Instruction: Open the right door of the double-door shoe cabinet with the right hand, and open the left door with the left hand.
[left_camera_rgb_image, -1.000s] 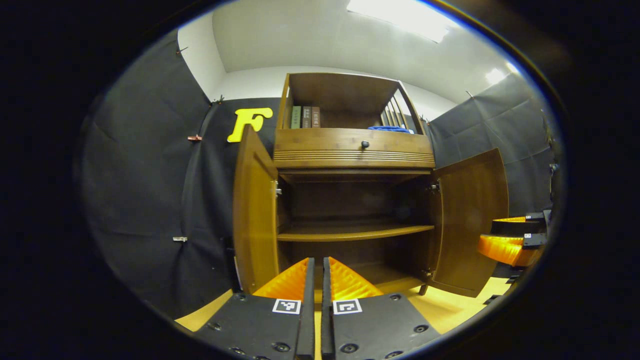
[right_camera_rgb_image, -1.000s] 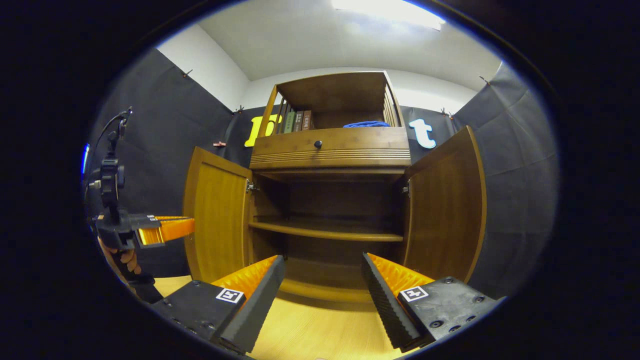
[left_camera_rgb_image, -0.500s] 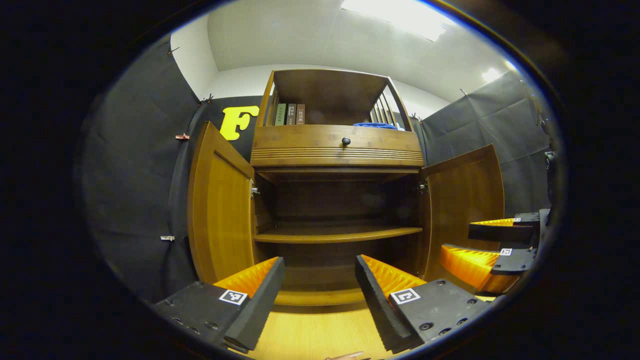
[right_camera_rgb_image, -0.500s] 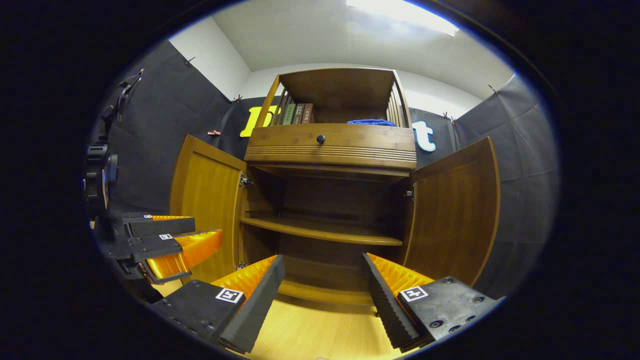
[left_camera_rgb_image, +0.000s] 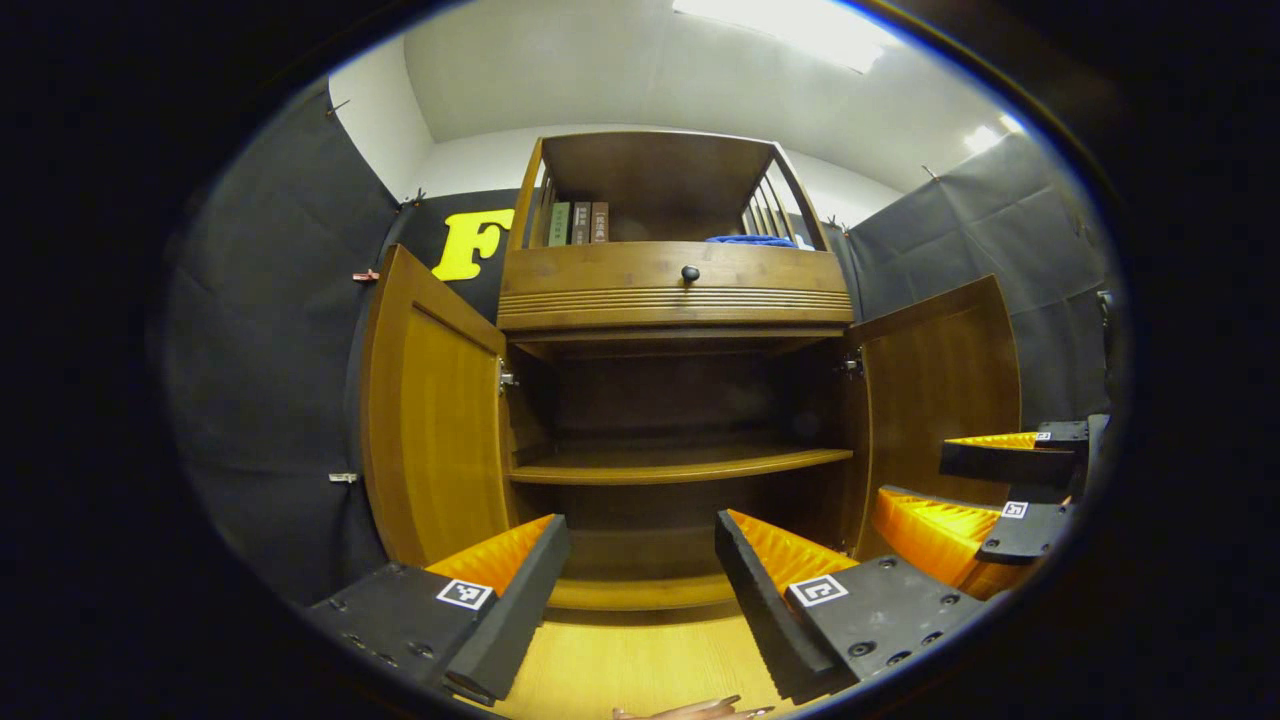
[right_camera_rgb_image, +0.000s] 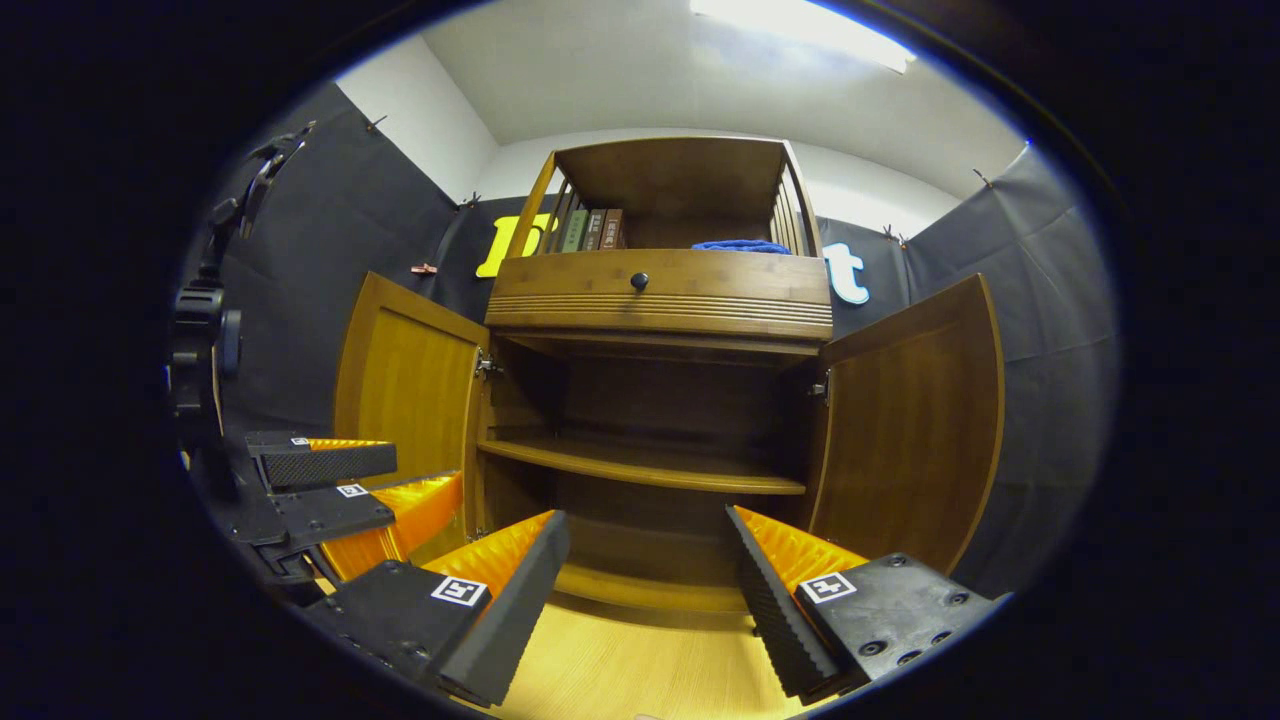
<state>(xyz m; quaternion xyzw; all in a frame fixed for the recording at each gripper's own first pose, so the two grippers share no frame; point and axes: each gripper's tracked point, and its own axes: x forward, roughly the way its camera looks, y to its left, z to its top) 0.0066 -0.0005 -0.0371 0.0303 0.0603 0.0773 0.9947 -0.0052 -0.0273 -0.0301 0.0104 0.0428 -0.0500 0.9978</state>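
The wooden shoe cabinet (left_camera_rgb_image: 675, 300) stands straight ahead with both doors swung open. In the left gripper view its left door (left_camera_rgb_image: 430, 430) and right door (left_camera_rgb_image: 940, 390) stand out to either side of a dark inside with one bare shelf (left_camera_rgb_image: 680, 465). My left gripper (left_camera_rgb_image: 640, 530) is open, holds nothing and sits low in front of the cabinet's bottom. My right gripper (right_camera_rgb_image: 648, 525) is also open and empty, with the left door (right_camera_rgb_image: 405, 390) and right door (right_camera_rgb_image: 905, 420) on either side of it. Each gripper sees the other beside it: the right gripper (left_camera_rgb_image: 915, 478) and the left gripper (right_camera_rgb_image: 425, 470).
Above the doors is a drawer with a dark knob (right_camera_rgb_image: 638, 282). An open top shelf holds books (right_camera_rgb_image: 595, 230) and a blue cloth (right_camera_rgb_image: 740, 245). Light wooden floor (right_camera_rgb_image: 620, 670) lies below the grippers. A person's fingertips (left_camera_rgb_image: 690, 710) show at the bottom edge.
My left gripper went from shut to open and drew back from the left door, which now stands wider. The right gripper stayed open and shifted only slightly.
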